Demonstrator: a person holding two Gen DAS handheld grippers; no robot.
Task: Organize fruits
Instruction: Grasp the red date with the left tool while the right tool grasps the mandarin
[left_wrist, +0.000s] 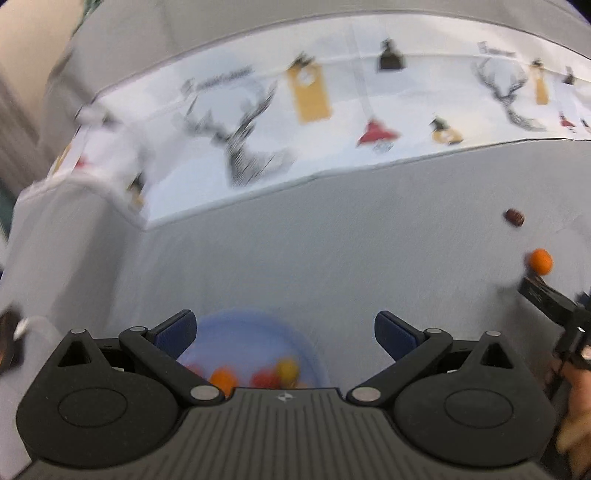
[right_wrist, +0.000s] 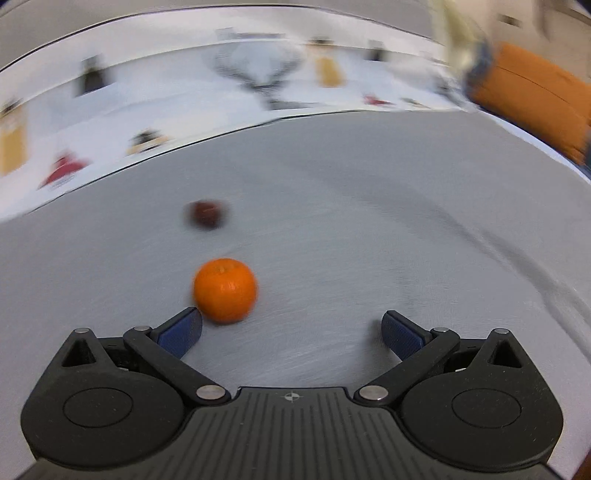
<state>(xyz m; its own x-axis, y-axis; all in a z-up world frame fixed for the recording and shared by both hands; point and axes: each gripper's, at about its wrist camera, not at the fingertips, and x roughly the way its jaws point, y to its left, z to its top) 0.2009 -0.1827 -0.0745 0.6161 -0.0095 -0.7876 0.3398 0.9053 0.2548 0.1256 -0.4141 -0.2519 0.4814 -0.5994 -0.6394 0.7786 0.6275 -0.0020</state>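
The grey worktop is filling both views, with a reindeer-print cloth running along its far side. Down at the near edge of the left wrist view, a blue bowl is sitting under the left gripper, already holding several orange, red and yellow fruits. That gripper is hanging with its jaws spread wide, carrying nothing. Over to the right gripper, also spread and empty, and it is lining up on the orange. The fruit is lying just beside the left-hand pad, well off the middle of the gap. Beyond it, a small dark fruit is waiting alone. The risk, as I judge it: closing from here, that near pad could nudge the round orange and send it rolling away. Everything is blurred, so aim is looking unsettled.
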